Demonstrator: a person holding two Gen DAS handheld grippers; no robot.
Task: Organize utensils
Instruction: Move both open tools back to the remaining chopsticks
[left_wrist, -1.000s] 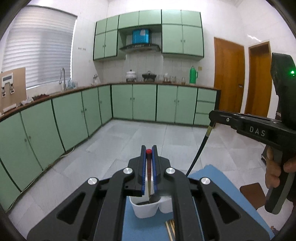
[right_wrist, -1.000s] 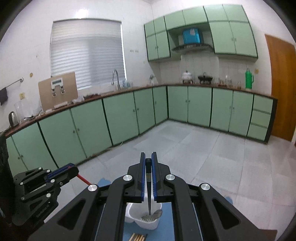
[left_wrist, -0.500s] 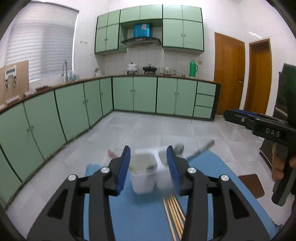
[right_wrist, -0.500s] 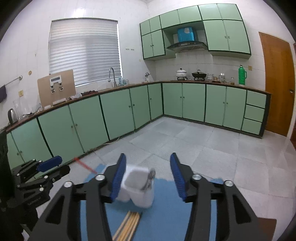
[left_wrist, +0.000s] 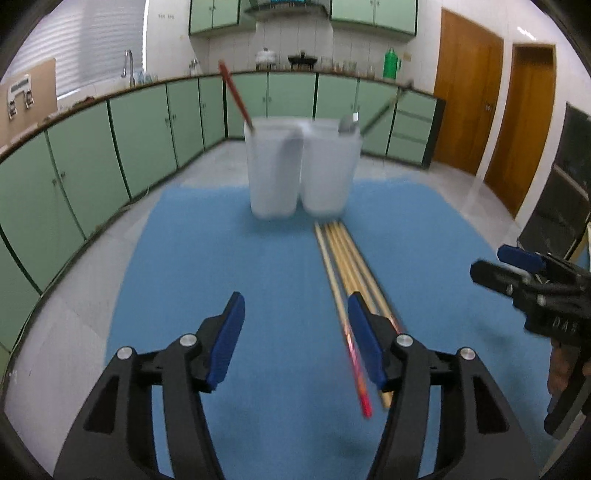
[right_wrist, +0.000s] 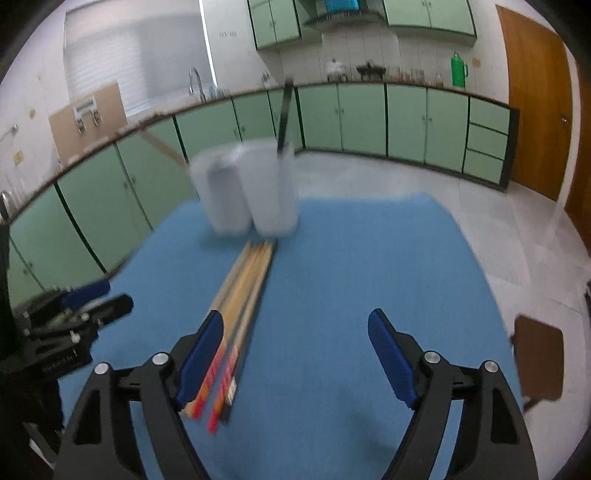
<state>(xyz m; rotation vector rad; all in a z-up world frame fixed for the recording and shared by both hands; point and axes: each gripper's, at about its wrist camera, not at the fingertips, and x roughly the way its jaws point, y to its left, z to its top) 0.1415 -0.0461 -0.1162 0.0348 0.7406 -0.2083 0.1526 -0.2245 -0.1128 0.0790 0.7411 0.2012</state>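
A white two-compartment holder (left_wrist: 301, 168) stands at the far side of a blue mat (left_wrist: 266, 280). A red-handled utensil (left_wrist: 234, 96) leans in its left compartment and a black-handled spoon (left_wrist: 376, 110) in its right. Several wooden chopsticks (left_wrist: 347, 269) lie on the mat in front of it. My left gripper (left_wrist: 295, 332) is open and empty above the mat, its right finger over the chopsticks. My right gripper (right_wrist: 295, 354) is open and empty, its left finger over the chopsticks (right_wrist: 240, 295). The holder (right_wrist: 245, 188) also shows in the right wrist view.
The mat (right_wrist: 369, 258) lies on a pale table. Each gripper shows in the other's view, the right one (left_wrist: 532, 284) at the right edge, the left one (right_wrist: 70, 317) at the left. A brown stool (right_wrist: 539, 362) stands to the right. Green cabinets line the far walls.
Both grippers opened and let go of their utensils into the holder, then drew back and down toward the mat. The chopsticks now lie close under the fingers.
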